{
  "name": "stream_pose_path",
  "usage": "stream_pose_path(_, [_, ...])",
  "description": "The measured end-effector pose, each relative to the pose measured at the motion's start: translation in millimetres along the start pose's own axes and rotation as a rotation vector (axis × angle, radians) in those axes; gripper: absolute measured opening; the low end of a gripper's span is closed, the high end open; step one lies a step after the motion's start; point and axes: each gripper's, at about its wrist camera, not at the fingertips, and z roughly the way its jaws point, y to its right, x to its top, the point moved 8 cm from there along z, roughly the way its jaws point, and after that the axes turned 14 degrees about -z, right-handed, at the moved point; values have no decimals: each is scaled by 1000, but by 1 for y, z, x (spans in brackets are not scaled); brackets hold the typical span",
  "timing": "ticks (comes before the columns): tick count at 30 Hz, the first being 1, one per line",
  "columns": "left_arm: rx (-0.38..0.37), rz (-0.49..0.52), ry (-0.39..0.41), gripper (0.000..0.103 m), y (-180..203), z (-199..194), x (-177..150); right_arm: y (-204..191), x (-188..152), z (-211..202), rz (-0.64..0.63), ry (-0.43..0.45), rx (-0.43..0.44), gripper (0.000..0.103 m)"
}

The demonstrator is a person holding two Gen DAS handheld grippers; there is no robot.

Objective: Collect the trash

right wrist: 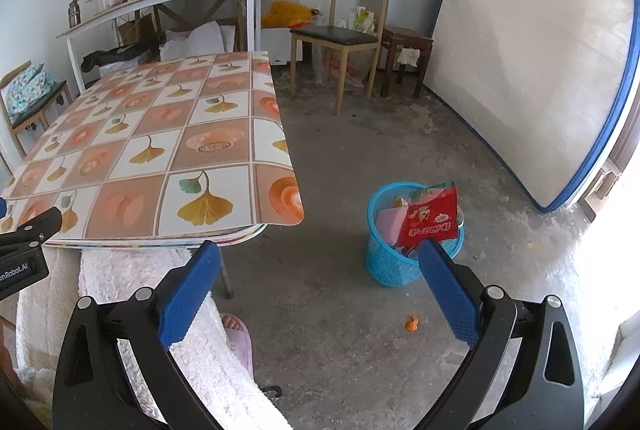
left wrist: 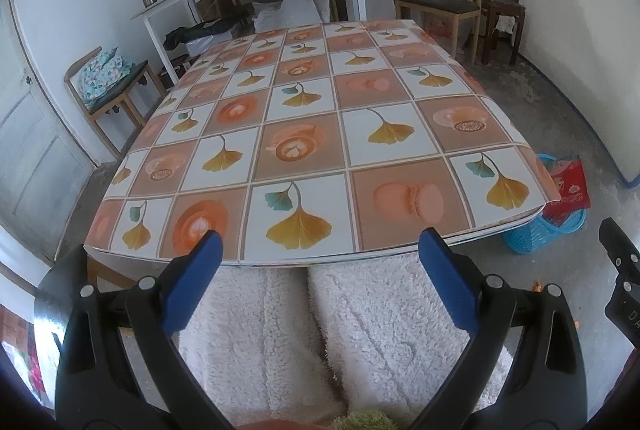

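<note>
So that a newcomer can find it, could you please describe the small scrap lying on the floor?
Start at the patterned table, then look right to the blue basket on the concrete floor. Just in front of it lies an orange scrap, the only bright loose bit there.

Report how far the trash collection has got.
Done: the table shows no trash, and the blue basket on the floor already holds a red snack wrapper and other packets. In hand: nothing; left claw and right claw are both open. Left: an orange scrap on the floor near the basket.

"enRobot.AI" on left claw (right wrist: 24, 230) body, partly cut.
</note>
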Motion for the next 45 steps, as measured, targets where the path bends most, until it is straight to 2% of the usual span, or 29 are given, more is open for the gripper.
stream_pose_path(45, [-34,-1,-21,94,11,-11,-2,6,1,-7,17,17,-10,96])
